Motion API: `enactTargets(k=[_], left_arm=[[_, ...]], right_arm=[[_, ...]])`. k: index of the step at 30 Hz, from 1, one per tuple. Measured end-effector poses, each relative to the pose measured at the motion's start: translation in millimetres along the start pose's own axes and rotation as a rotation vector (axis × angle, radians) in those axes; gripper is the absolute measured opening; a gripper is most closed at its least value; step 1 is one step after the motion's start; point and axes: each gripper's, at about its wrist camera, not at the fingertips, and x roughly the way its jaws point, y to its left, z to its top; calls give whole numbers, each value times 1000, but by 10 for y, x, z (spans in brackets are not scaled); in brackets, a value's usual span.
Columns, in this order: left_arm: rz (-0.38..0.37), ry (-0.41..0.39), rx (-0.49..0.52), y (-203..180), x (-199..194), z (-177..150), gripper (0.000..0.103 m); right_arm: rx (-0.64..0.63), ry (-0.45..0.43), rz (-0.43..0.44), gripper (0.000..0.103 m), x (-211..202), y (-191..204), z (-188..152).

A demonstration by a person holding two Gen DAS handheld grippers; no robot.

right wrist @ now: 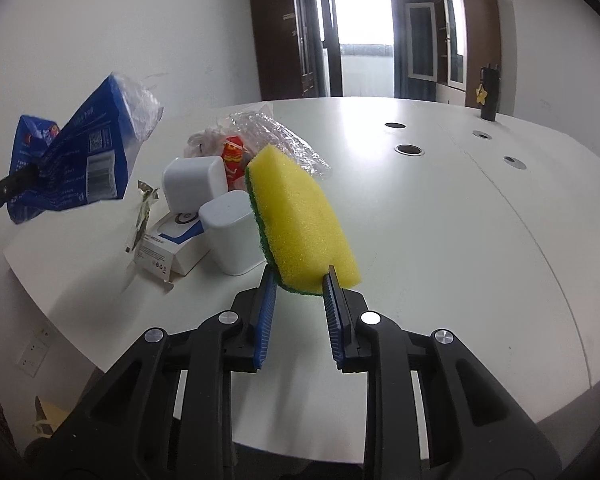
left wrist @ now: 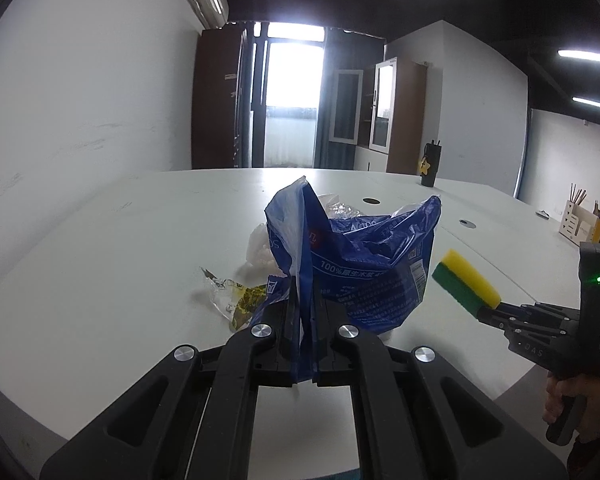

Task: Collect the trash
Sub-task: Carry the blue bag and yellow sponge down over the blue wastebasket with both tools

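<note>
My left gripper (left wrist: 303, 292) is shut on a crumpled blue plastic bag (left wrist: 364, 264) and holds it above the white table (left wrist: 100, 264). The bag also shows at the left of the right wrist view (right wrist: 76, 160). My right gripper (right wrist: 300, 280) is shut on a yellow and green sponge (right wrist: 300, 220), held above the table; the sponge also shows in the left wrist view (left wrist: 466, 278). A clear and yellow wrapper (left wrist: 236, 296) lies on the table under the bag. Clear crumpled plastic with a red packet (right wrist: 256, 140) lies further back.
Two white containers (right wrist: 194, 180) (right wrist: 232, 232) and a white and blue box (right wrist: 168, 240) stand near the table's left edge (right wrist: 32, 280). Round cable holes (right wrist: 410, 150) dot the table. A dark bottle (right wrist: 489, 92) stands at the far edge. A pen holder (left wrist: 578, 226) sits at the right.
</note>
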Motion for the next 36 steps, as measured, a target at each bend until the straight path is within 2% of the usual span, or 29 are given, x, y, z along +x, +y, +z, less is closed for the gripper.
enactTargets(k=[6,10,18,22,27,32,36], left_arm=[[-9,1,30,-75,-170,-200,3],[-35,15,16,-39,-282,-327,3],[-35,37,81,-57,-669,-703,3],[-82,93,52,37,-809,-910,2],[-104,137,26,113,-938,-1119,2],[-120,197,35,78,-869,-1351,2],[-128,262,17,71,-712,-1590,2]], right_arm=[[30,-33,29,22,-262,34,-172],[1,-51,28,22,-504,159,-359],[-30,-22,79,22,-729,397,-715],[-50,4,102,22,-846,474,-861],[-71,8,114,22,-1077,500,-1017],[-83,58,159,22,-1168,541,-1287],[-79,125,164,22,-1087,556,-1553]])
